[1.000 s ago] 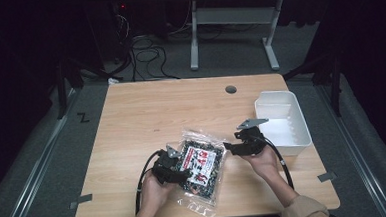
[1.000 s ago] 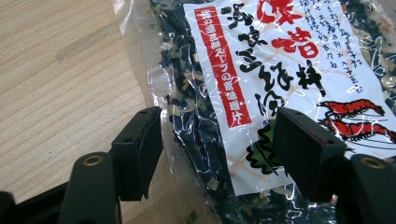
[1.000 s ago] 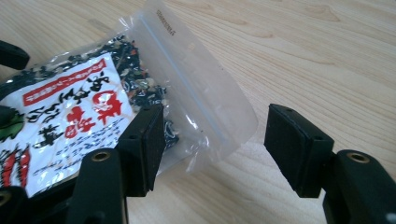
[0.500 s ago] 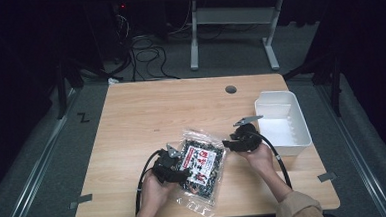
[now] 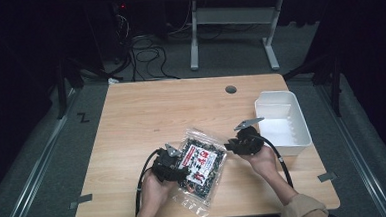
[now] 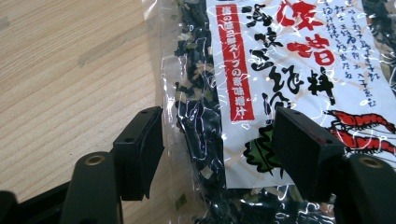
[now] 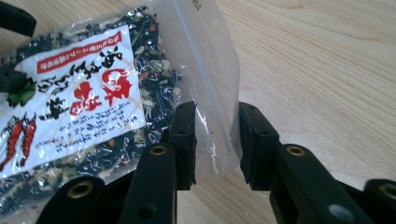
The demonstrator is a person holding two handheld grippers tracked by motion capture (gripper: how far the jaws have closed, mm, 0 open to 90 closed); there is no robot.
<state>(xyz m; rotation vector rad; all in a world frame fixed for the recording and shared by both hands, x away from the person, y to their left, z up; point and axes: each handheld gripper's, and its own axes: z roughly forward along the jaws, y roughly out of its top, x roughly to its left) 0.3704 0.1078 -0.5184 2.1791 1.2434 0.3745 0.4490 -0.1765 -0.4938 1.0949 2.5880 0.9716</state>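
A clear bag of dark dried flakes with a white and red label [image 5: 200, 164] lies flat on the wooden table near its front edge. My left gripper [image 5: 180, 168] is at the bag's left side. In the left gripper view it [image 6: 217, 149] stands open, jaws wide apart over the bag [image 6: 280, 56], one above the bare edge and one above the label. My right gripper [image 5: 229, 147] is at the bag's right corner. In the right gripper view it [image 7: 217, 140] is open, and the bag's [image 7: 84, 93] clear empty strip [image 7: 212, 93] lies in the narrow gap between the jaws.
A white plastic bin [image 5: 275, 95] sits at the table's right edge, just behind my right hand. A round cable hole [image 5: 230, 89] lies near the far edge. Tape pieces [image 5: 84, 199] mark the front corners. The back half of the table [image 5: 171, 109] is bare wood.
My right gripper has moved left from beside the bin to the bag's right corner, bringing its jaws around the clear strip. The left gripper and the bag have stayed put.
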